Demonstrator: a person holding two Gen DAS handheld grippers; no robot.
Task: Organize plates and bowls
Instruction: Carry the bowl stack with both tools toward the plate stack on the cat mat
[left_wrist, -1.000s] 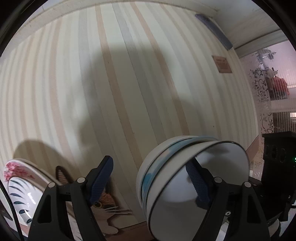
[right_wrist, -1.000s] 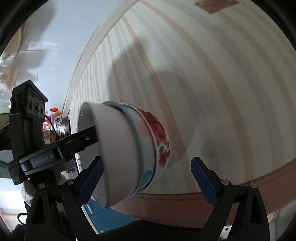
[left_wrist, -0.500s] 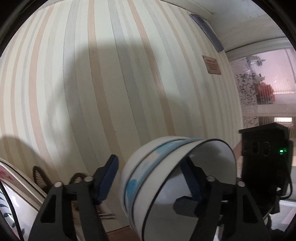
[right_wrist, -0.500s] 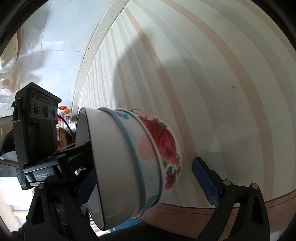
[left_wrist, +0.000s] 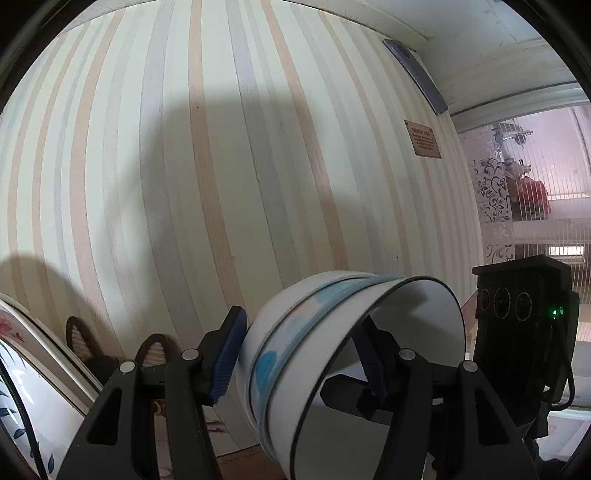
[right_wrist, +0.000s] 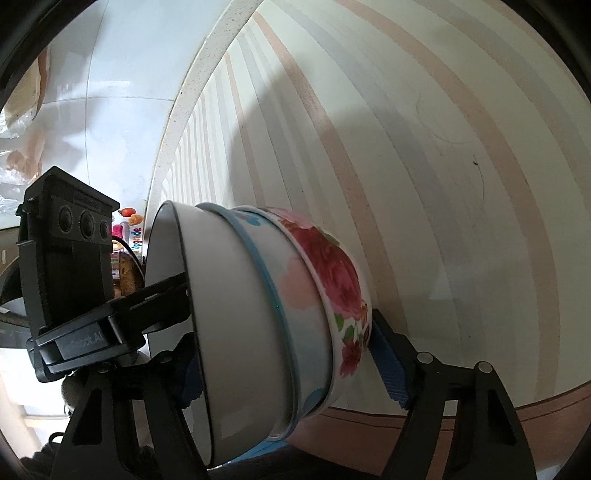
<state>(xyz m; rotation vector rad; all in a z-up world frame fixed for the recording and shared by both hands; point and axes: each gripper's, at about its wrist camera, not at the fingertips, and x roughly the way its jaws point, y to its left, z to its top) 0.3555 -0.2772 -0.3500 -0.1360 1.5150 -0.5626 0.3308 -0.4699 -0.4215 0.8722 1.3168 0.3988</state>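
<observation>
A nested stack of three bowls (left_wrist: 351, 369), tipped on its side, is held in the air before a striped wall. The inner one is white with a dark rim, the middle has a blue band, the outer has red flowers (right_wrist: 332, 273). My left gripper (left_wrist: 299, 358) has one finger outside the stack and one inside the white bowl. My right gripper (right_wrist: 288, 373) straddles the same stack (right_wrist: 258, 314), its right pad (right_wrist: 388, 369) by the flowered base and its left finger by the rim. The jaws of both stand wide around the stack; actual contact is not clear.
A plate (left_wrist: 33, 387) with pink flowers and blue leaves leans at the lower left of the left wrist view. A cat-shaped decoration (left_wrist: 92, 354) sits by the wall base. A wooden strip (right_wrist: 480, 413) runs along the wall's foot.
Both grippers have drawn closer around the stack, which now fills more of each view. The flowered plate has slid toward the left edge of the left wrist view.
</observation>
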